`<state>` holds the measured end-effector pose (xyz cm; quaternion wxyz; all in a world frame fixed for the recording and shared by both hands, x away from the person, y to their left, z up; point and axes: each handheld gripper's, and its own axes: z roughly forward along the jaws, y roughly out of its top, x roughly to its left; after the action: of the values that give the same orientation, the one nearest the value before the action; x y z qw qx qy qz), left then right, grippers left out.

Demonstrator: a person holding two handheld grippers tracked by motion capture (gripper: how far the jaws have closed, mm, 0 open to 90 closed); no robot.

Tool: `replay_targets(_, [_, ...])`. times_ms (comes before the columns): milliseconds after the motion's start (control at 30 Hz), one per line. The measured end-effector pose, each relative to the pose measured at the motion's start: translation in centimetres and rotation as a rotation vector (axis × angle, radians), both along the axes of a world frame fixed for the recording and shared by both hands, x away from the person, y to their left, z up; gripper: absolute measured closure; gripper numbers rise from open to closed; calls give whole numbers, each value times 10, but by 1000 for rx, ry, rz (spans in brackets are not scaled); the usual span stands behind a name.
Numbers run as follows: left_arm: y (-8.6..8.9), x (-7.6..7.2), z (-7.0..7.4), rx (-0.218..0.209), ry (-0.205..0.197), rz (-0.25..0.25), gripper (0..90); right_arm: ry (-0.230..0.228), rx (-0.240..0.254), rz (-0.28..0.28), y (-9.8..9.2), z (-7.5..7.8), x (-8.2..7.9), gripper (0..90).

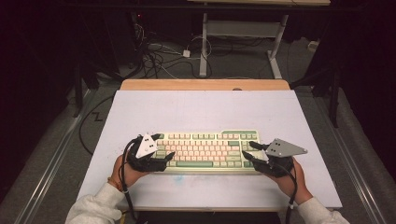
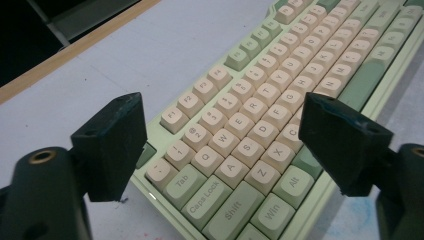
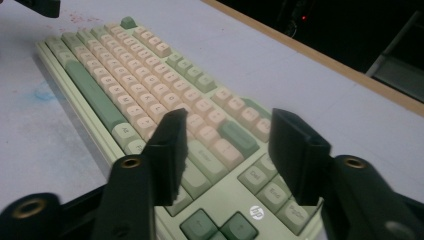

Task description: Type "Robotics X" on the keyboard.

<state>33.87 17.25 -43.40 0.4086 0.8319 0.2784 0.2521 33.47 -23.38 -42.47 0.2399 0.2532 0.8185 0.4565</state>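
Two black grippers, left [image 1: 164, 146] and right [image 1: 247, 151], jaws apart, flank the cream-and-green plastic keyboard [image 1: 205, 150]; uneven closing may skew it or press keys

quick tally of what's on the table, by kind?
Cream and green plastic keyboard: 1
Black two-jaw grippers with grey plates: 2, left gripper and right gripper
White rectangular table bears them all
Total on the table: 3
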Motion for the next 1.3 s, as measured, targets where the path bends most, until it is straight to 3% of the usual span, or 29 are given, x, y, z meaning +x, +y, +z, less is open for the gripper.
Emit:
replay_targets(33, [0,0,0,-3,4,-10,207,0,0,0,0,0,0,661])
replay_targets(67, [0,0,0,-10,19,-29,322,21,-22,12,6,-3,3,762])
replay_targets(133, [0,2,1,-6,37,-56,410,33,-31,20,9,-5,5,797])
replay_targets(200, [-1,3,0,9,52,-62,460,65,-59,39,16,-9,10,896])
replay_targets(233, [-1,4,0,10,58,-66,524,77,-67,44,17,-11,12,900])
replay_targets(400, [-2,3,1,23,53,-54,654,107,-110,56,25,-16,16,900])
replay_targets(433, [-2,4,1,17,58,-55,733,109,-120,55,26,-17,16,900])
replay_targets(567, [-3,6,2,27,76,-55,866,119,-143,59,29,-21,17,900])
replay_targets(800, [-8,10,7,32,86,-59,878,126,-194,53,33,-28,17,900])
replay_targets(1100, [-14,12,9,43,87,-70,878,137,-198,34,32,-32,19,900])
replay_targets(1300, [-22,17,8,70,110,-91,878,141,-198,34,31,-32,19,900])
